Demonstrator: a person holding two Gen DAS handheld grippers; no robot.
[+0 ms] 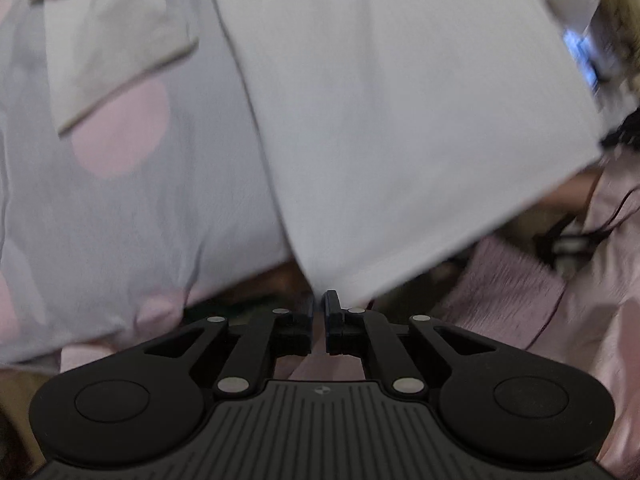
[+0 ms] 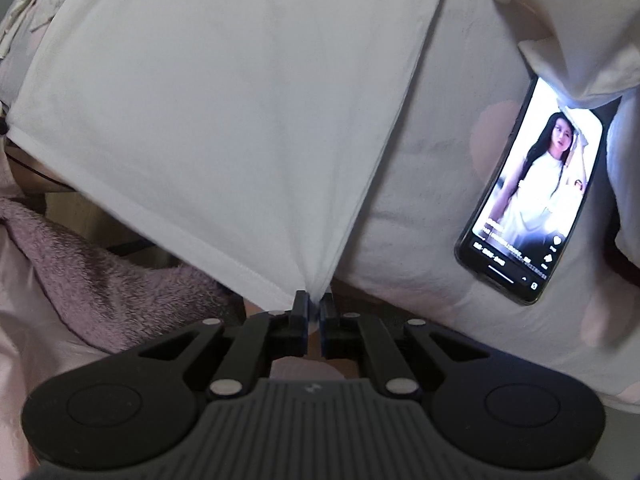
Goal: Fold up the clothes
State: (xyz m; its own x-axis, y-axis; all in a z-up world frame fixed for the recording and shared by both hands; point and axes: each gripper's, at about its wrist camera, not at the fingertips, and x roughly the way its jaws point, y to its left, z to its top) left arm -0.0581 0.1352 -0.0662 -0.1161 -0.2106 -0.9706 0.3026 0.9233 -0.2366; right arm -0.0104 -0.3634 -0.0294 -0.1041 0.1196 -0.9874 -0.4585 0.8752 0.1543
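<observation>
A white garment (image 1: 400,128) stretches up and away from my left gripper (image 1: 319,300), which is shut on its lower corner. In the right wrist view the same white garment (image 2: 224,112) fans out from my right gripper (image 2: 314,302), shut on a pinched corner near the hem. The cloth hangs taut between both grips, lifted above a grey sheet with pink dots (image 1: 120,184). The left wrist view is blurred by motion.
A lit phone (image 2: 532,200) lies on the dotted sheet (image 2: 432,208) to the right, its top edge under a white cloth (image 2: 576,32). A fuzzy mauve towel (image 2: 100,280) and pink satin fabric (image 1: 600,280) lie near the garment's lower edge. A second pale garment (image 1: 112,40) lies at left.
</observation>
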